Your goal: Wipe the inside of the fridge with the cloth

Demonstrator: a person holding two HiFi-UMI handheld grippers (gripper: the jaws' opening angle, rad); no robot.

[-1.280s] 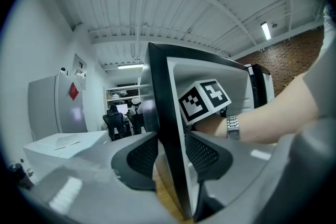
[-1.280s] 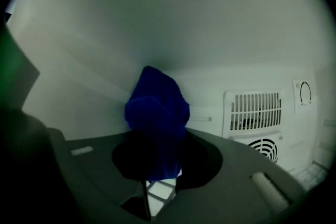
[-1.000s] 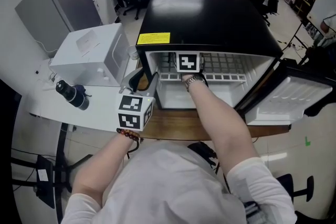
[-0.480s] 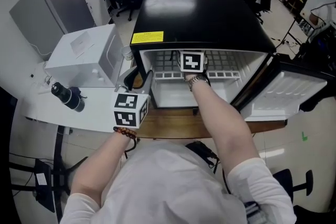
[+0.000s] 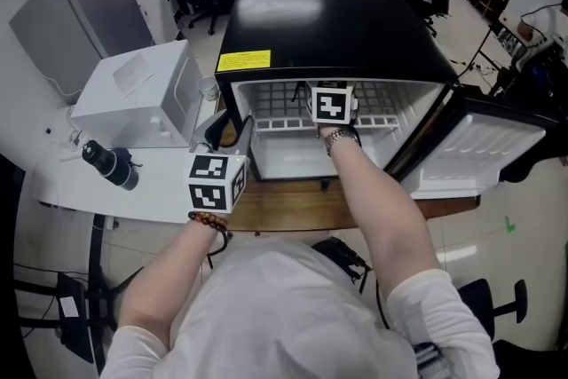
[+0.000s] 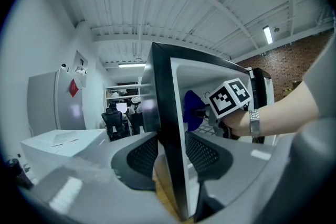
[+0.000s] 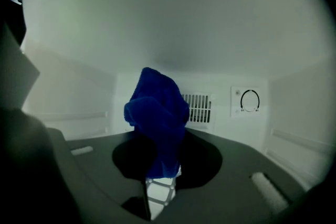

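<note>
The black mini fridge [image 5: 328, 22] stands on a wooden table [image 5: 293, 207] with its door [image 5: 479, 151] swung open to the right. My left gripper [image 6: 172, 155] is clamped on the front edge of the fridge's left wall [image 6: 163, 107], one jaw inside and one outside. My right gripper [image 7: 165, 157] reaches inside the white compartment, shut on a blue cloth [image 7: 157, 113] that stands up bunched from between its jaws. In the head view only that gripper's marker cube [image 5: 331, 105] shows, over the wire shelf [image 5: 390, 102]. The cloth [image 6: 192, 109] also shows in the left gripper view.
The fridge's back wall carries a vent [image 7: 199, 107] and a round dial [image 7: 249, 100]. A white boxy appliance [image 5: 133, 98] sits left of the fridge, with a black cylindrical object [image 5: 108, 162] before it. Office chairs and desks stand behind.
The right gripper with the cloth has slid to the right inside the fridge. The left gripper has stayed on the wall edge.
</note>
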